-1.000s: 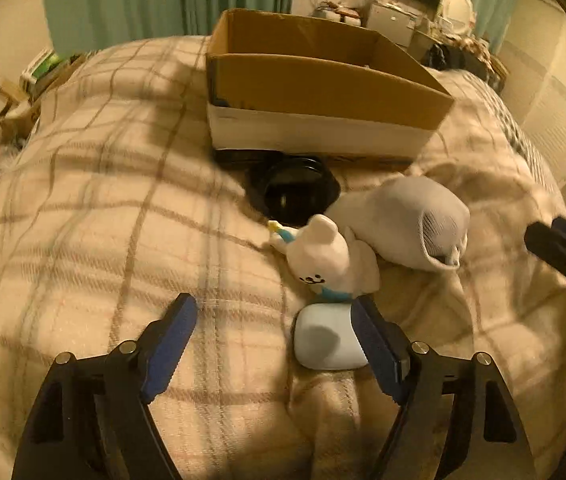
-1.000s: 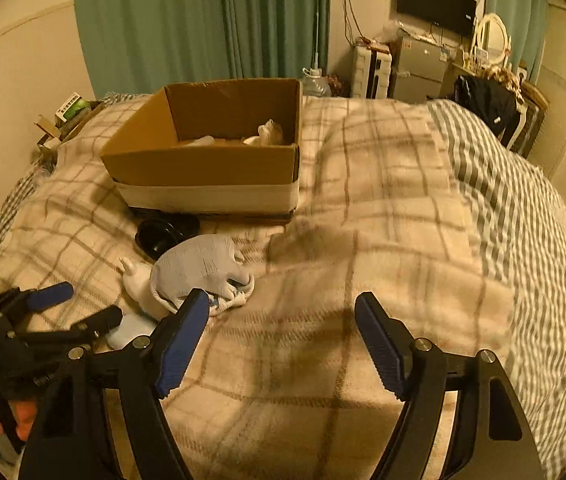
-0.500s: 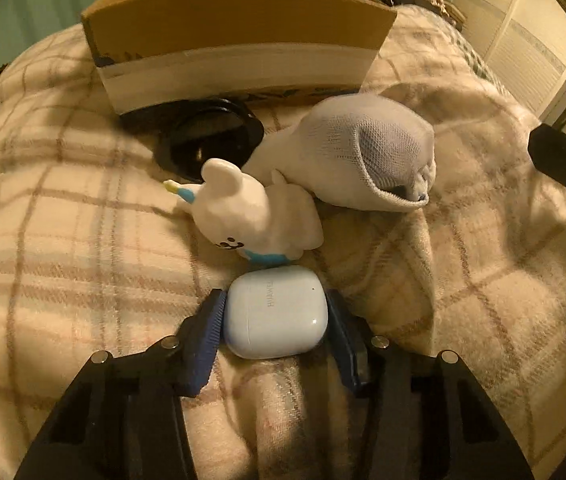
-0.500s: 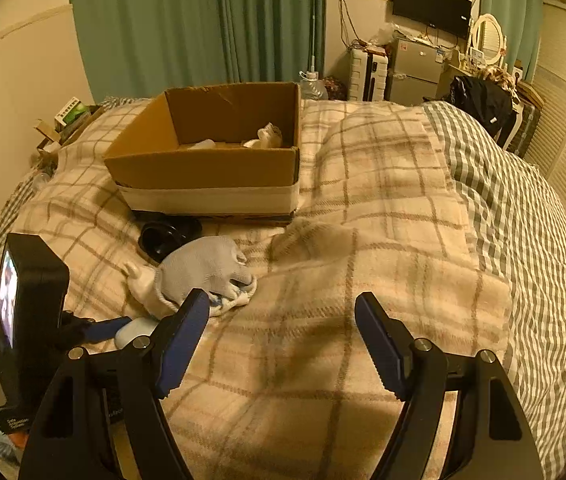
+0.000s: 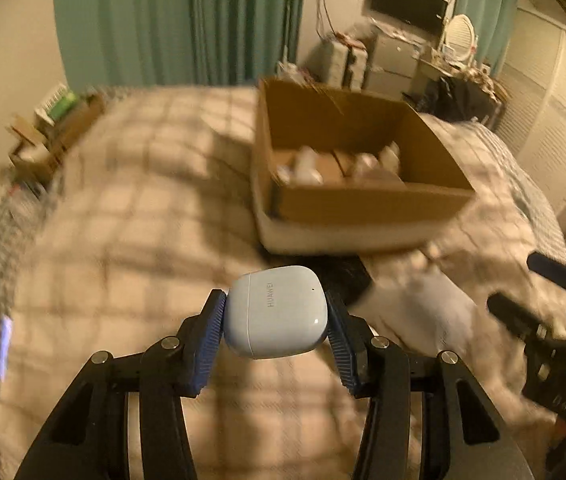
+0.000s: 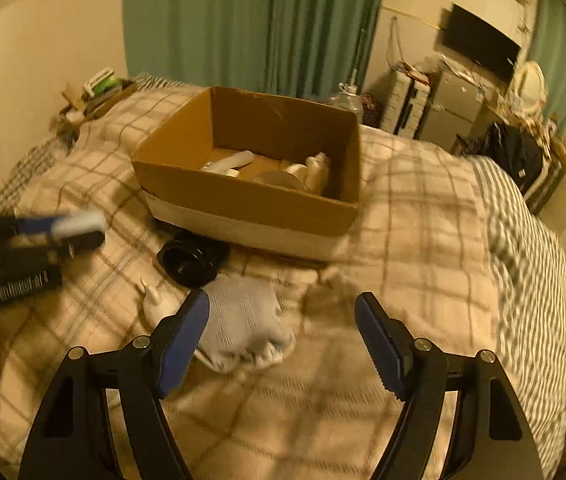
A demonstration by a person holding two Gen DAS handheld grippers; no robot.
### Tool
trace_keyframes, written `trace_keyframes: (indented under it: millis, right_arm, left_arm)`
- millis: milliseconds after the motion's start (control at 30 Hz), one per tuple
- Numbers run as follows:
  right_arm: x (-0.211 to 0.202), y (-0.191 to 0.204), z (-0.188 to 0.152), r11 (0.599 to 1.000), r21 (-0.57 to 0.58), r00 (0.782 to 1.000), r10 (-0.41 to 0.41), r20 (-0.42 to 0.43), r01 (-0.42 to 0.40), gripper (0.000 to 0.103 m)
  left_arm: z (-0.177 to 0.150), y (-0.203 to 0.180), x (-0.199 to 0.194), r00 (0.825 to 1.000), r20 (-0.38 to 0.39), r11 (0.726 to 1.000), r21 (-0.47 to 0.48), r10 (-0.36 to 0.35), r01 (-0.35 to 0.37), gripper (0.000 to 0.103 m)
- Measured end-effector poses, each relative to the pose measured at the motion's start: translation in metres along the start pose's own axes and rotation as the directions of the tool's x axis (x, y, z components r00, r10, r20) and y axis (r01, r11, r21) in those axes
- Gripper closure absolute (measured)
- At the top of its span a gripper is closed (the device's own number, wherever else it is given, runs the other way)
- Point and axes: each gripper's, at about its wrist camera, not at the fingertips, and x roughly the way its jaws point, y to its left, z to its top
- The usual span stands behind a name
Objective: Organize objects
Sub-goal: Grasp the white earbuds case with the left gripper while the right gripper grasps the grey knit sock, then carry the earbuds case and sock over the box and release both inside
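— What have I got in view?

— I see a pale blue earbud case, rounded, lid closed, the brand name running up its front. It's clamped side to side and up off the bed.

— And the other things?

— A grey-white sock lies bunched on the bed, a white plush toy just beside it. A black round dish sits against the open cardboard box, which holds a few pale items.

You're working in dim, warm yellow light; both fisheye views bend at the edges, and motion blur smears the bed and box.
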Motion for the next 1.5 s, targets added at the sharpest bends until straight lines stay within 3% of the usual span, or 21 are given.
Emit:
trace_keyframes:
  millis: [200, 300, 367, 533, 767, 900, 1133, 1300, 1500]
  right_arm:
    - [0.041, 0.019, -0.003, 0.996, -0.005, 0.992, 0.091, -0.091, -0.092, 0.028]
    - [0.065, 0.021, -0.012, 0.996, 0.007, 0.983, 0.084, -0.165, -0.084, 0.028]
    - [0.071, 0.022, -0.014, 0.998, -0.002, 0.982, 0.059, -0.181, -0.060, 0.038]
    - [0.067, 0.019, -0.015, 0.999, 0.000, 0.984, 0.048, -0.172, -0.048, 0.048]
    - [0.017, 0.014, -0.002, 1.000, 0.013, 0.999, 0.006, -0.049, -0.005, 0.051]
    - [-0.029, 0.009, 0.015, 1.000, 0.013, 0.998, -0.008, 0.058, 0.007, 0.051]
    - [-0.087, -0.009, 0.059, 0.999, 0.042, 0.977, -0.043, 0.207, 0.035, 0.051]
    - [-0.095, -0.020, 0.091, 0.997, 0.063, 0.963, -0.050, 0.264, 0.034, 0.051]
    - [-0.065, -0.039, 0.129, 0.996, 0.089, 0.960, -0.047, 0.276, 0.023, 0.051]
  left_arm:
    - [0.012, 0.011, 0.014, 0.999, 0.030, 1.000, -0.004, 0.028, -0.027, 0.053]
    - [0.008, 0.008, 0.026, 1.000, -0.002, 1.000, 0.016, 0.010, -0.010, 0.053]
    - [0.004, 0.008, 0.030, 1.000, -0.014, 1.000, 0.019, 0.003, -0.003, 0.053]
    - [0.000, 0.005, 0.025, 1.000, -0.023, 0.999, 0.027, -0.016, 0.017, 0.053]
    - [-0.005, 0.005, 0.005, 1.000, -0.023, 1.000, 0.028, -0.014, 0.014, 0.053]
    - [0.007, 0.001, -0.023, 0.999, 0.023, 0.999, 0.045, -0.025, 0.024, 0.053]
    - [0.052, -0.017, -0.064, 0.987, 0.160, 0.995, 0.104, -0.015, -0.001, 0.053]
    - [0.090, -0.034, -0.065, 0.978, 0.207, 0.988, 0.151, -0.023, -0.009, 0.053]
    - [0.136, -0.047, -0.037, 0.969, 0.239, 0.985, 0.169, -0.056, 0.015, 0.053]
